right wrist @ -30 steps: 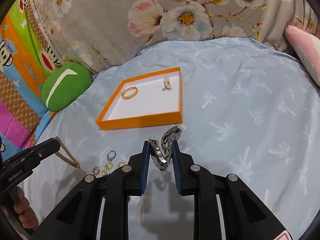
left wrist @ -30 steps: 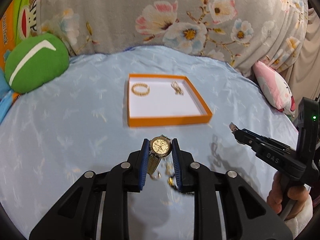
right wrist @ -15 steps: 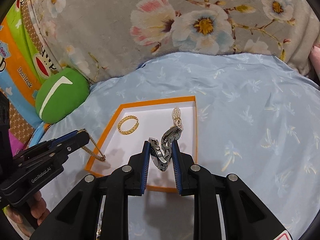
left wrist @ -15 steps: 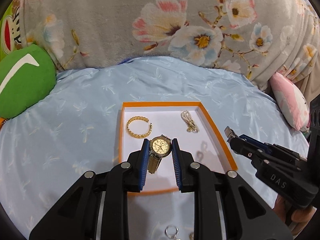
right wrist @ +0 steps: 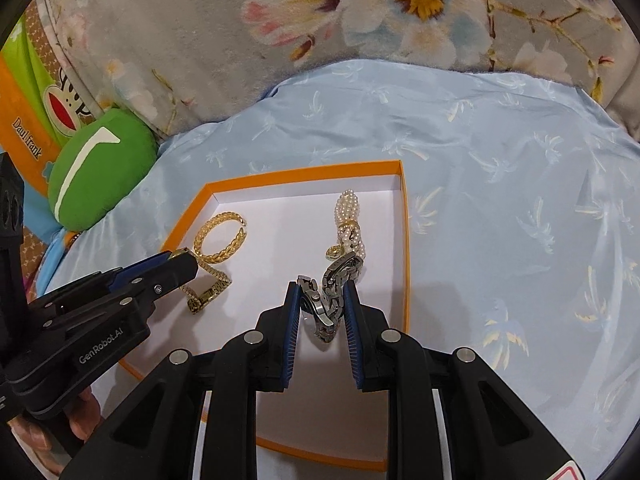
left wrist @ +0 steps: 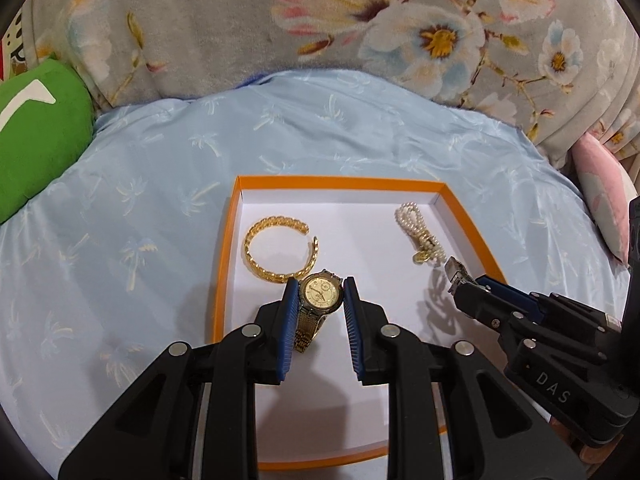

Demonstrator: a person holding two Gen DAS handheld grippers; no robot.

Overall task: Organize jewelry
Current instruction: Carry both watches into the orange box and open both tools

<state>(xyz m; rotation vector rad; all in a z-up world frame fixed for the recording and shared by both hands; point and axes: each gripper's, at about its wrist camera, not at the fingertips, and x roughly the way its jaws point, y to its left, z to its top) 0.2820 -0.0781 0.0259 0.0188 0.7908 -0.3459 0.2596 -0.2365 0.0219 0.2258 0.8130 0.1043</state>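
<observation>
From the left wrist camera, the left gripper (left wrist: pixel 319 295) is clamped on a gold watch (left wrist: pixel 321 295), its blue pads pressing either side of the round dial while the gold strap hangs down between the fingers. The watch sits over the white floor of an orange tray (left wrist: pixel 224 264) that rests on a pale blue sheet (left wrist: pixel 132 200). Inside the tray, a gold bangle (left wrist: pixel 280 250) lies just beyond the watch, and a pearl bracelet (left wrist: pixel 420 236) lies toward the far right corner. The right gripper (left wrist: pixel 454 270) reaches in from the right with a bit of silver metal at its tip, close to the pearls. A green cushion (left wrist: pixel 40 136) sits at the far left.

From the right wrist camera, the right gripper (right wrist: pixel 320 300) is closed on a silver link bracelet (right wrist: pixel 334 292), which loops upward between the pads above the tray (right wrist: pixel 405 240). Its top link appears to overlap the pearl bracelet (right wrist: pixel 348 220), though actual contact is hard to judge. The left gripper (right wrist: pixel 180 266) comes in from the left; the watch strap (right wrist: pixel 208 292) trails from it down onto the tray floor, just beside the bangle (right wrist: pixel 220 238). The green cushion (right wrist: pixel 96 176) lies beyond the tray's left corner.
</observation>
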